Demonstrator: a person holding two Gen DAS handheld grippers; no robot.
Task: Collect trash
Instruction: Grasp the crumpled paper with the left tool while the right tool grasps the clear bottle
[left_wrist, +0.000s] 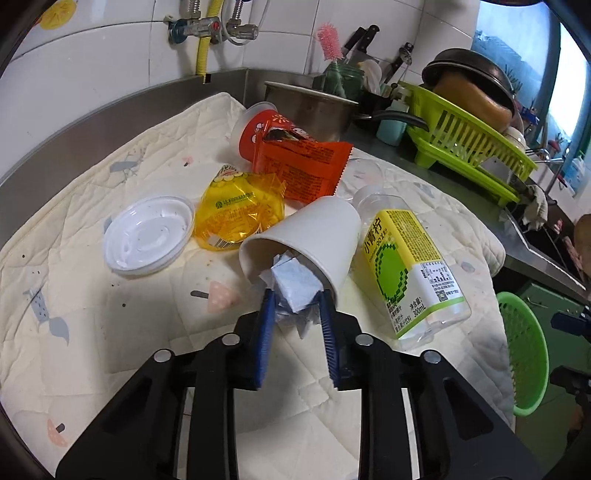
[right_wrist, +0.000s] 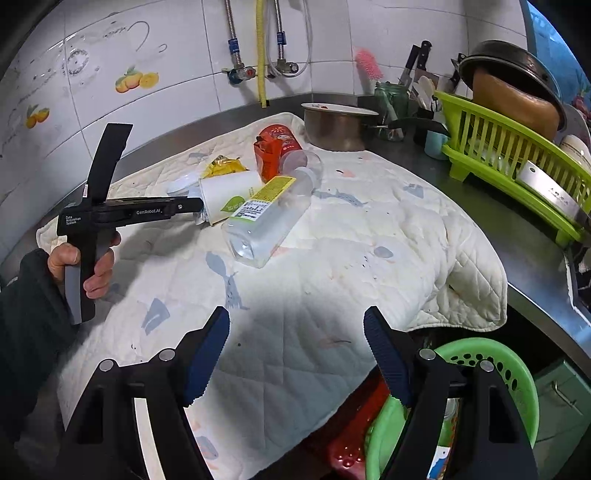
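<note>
My left gripper (left_wrist: 295, 301) is shut on crumpled tissue (left_wrist: 295, 286) that sticks out of the mouth of a white paper cup (left_wrist: 310, 236) lying on its side. The cup also shows in the right wrist view (right_wrist: 229, 195), with the left gripper (right_wrist: 197, 208) at its mouth. Beside the cup lie a clear bottle with a yellow-green label (left_wrist: 406, 266), a yellow wrapper (left_wrist: 240, 210), an orange wrapper (left_wrist: 299, 166), a red cup (left_wrist: 255, 136) and a white lid (left_wrist: 147, 234). My right gripper (right_wrist: 297, 354) is open and empty above the quilt's front edge.
A white quilted mat (right_wrist: 351, 258) covers the steel counter. A green basket (right_wrist: 491, 373) holding some items stands below the counter edge at the right. A steel pot (right_wrist: 336, 125), a green dish rack (right_wrist: 517, 162) and a knife jar (right_wrist: 391, 99) stand at the back.
</note>
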